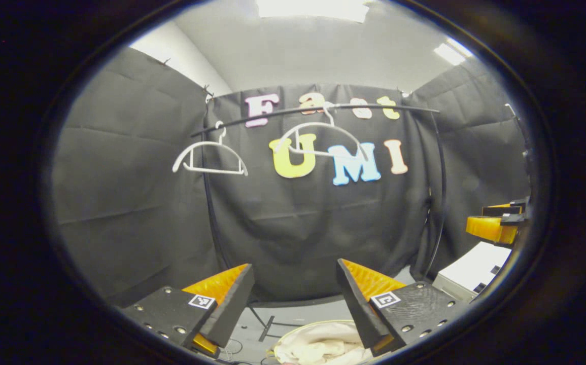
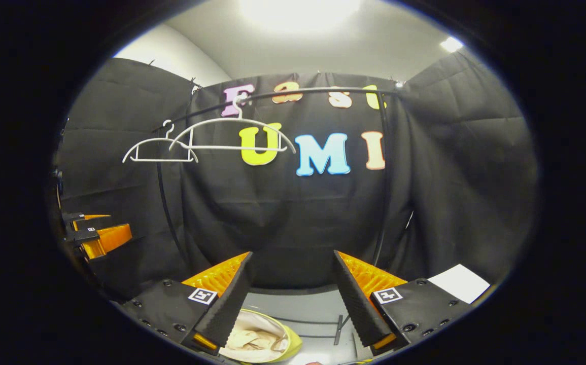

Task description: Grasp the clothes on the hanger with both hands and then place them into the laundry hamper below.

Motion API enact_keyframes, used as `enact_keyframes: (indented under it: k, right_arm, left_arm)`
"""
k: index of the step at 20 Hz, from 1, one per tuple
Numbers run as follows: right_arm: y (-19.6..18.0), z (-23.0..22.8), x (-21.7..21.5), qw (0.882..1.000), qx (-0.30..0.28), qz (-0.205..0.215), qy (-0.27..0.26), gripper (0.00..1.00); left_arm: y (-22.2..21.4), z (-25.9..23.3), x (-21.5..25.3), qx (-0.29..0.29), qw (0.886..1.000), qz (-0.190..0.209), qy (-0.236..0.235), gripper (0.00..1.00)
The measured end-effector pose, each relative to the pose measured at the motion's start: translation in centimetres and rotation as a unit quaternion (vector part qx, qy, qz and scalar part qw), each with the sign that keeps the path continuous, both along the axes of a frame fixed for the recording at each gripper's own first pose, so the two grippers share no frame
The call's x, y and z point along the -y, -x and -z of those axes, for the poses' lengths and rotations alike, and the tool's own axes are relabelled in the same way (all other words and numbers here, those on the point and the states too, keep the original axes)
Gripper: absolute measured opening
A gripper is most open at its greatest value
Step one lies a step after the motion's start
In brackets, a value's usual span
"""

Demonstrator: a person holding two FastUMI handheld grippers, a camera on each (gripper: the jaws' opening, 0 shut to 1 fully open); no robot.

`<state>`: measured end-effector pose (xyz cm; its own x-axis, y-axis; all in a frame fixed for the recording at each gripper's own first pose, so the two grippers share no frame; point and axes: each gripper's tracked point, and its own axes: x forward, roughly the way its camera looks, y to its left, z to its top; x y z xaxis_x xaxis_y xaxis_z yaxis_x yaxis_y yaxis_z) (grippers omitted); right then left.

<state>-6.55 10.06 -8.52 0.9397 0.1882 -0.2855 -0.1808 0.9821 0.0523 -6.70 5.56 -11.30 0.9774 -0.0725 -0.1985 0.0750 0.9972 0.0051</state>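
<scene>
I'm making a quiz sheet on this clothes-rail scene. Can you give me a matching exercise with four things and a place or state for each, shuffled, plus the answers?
Things:
1. white hangers
2. cream clothes
3. left gripper
4. white box

Places or states:
A. lying in the laundry hamper with the yellow-green rim
B. bare, hooked on the black rail
C. low at the right, beside the rail's upright
D. open, fingers apart, nothing between them

Pairs: 1-B, 2-A, 3-D, 4-C

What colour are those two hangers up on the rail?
Both hangers are white and hang bare on the black rail. The right gripper view shows them best.
</scene>
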Motion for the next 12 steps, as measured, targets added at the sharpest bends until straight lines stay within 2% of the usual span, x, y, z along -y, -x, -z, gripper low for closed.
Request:
enact_keyframes:
  k: [7, 9, 10, 12]
  right_arm:
    - [2.6, -5.8, 3.1, 0.998, 0.062, 0.008, 0.001, 0.93]
    - [3.2, -6.8, 3.9, 0.997, 0.072, 0.013, 0.0, 0.96]
    - [3.5, -7.2, 4.3, 0.997, 0.076, 0.017, 0.0, 0.92]
    - [3.8, -7.3, 5.3, 0.997, 0.074, 0.026, -0.001, 0.92]
  left_arm:
    - [3.3, -7.1, -0.6, 0.058, 0.998, -0.017, -0.007, 0.95]
    - [4.2, -8.1, -0.4, 0.07, 0.997, -0.018, -0.006, 0.96]
    - [4.7, -8.3, -0.4, 0.074, 0.997, -0.02, -0.007, 0.96]
    - [5.3, -8.5, -0.2, 0.075, 0.997, -0.023, -0.004, 0.96]
